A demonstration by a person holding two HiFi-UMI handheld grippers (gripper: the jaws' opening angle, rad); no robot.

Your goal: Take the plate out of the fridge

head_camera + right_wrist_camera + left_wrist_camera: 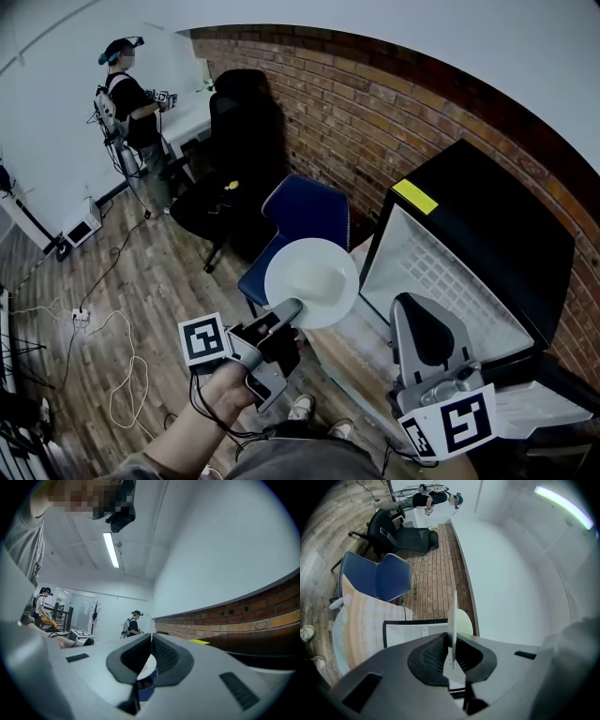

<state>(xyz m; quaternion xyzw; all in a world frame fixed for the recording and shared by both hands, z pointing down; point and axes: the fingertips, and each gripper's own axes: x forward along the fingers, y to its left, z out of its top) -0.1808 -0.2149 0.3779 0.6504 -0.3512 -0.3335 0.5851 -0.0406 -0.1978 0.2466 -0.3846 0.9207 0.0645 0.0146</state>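
A round white plate (312, 279) hangs in the air in front of the black mini fridge (497, 220), whose door (436, 272) stands open with its white inner side showing. My left gripper (289, 309) is shut on the plate's near rim. In the left gripper view the plate (453, 616) stands edge-on between the pads, with the left gripper (451, 654) clamped on its lower edge. My right gripper (423, 304) hovers by the fridge door, to the right of the plate. In its own view the right gripper (151, 638) is shut with nothing in it.
A light wooden table (349, 352) lies under the plate. A blue chair (307, 211) stands just behind it and a black office chair (232, 141) farther back. A person (128, 94) stands at the far left. Cables (127, 375) trail over the wooden floor. A brick wall (375, 122) runs behind the fridge.
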